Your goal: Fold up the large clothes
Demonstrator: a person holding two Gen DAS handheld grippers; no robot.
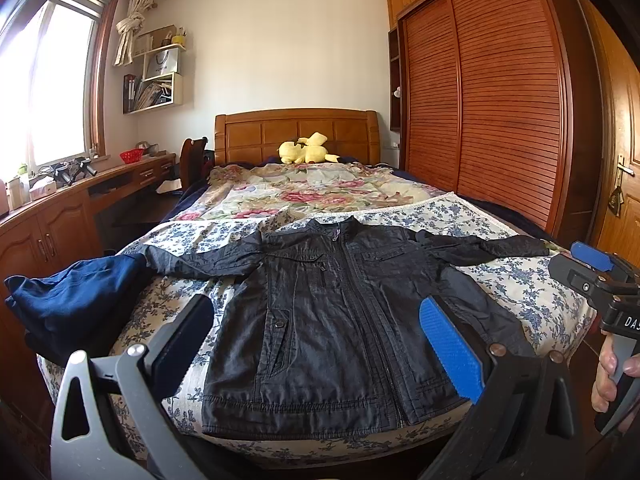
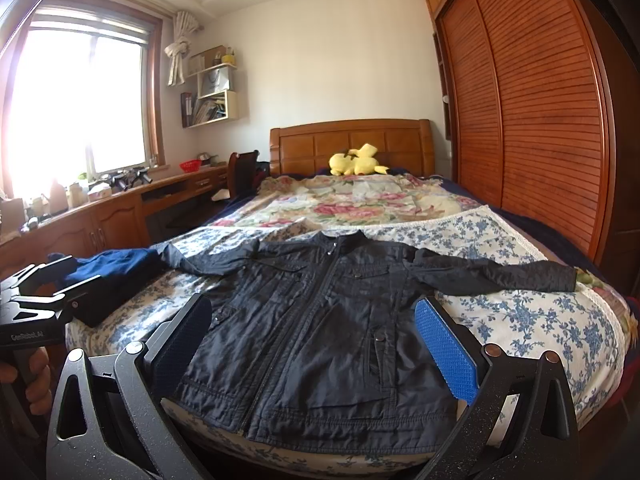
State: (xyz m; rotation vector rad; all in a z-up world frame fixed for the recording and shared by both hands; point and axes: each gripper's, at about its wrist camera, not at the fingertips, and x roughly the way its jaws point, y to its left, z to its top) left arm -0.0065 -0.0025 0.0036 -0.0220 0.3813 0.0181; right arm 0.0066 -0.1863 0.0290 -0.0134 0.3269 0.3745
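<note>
A dark zip-up jacket [image 1: 332, 320] lies flat, front up, on the floral bedspread [image 1: 532, 284] at the foot of the bed, both sleeves spread out sideways, collar toward the headboard. It also shows in the right wrist view [image 2: 320, 328]. My left gripper [image 1: 316, 344] is open and empty, held above the jacket's hem. My right gripper [image 2: 316, 340] is open and empty, also above the hem; it shows at the right edge of the left wrist view [image 1: 596, 264]. The left gripper shows at the left edge of the right wrist view [image 2: 52, 284].
A blue garment [image 1: 68, 300] lies bunched at the bed's left edge by the left sleeve. A yellow plush toy [image 1: 306, 150] sits by the headboard. A wooden desk [image 1: 72, 208] runs along the left; a louvred wardrobe [image 1: 500, 100] stands on the right.
</note>
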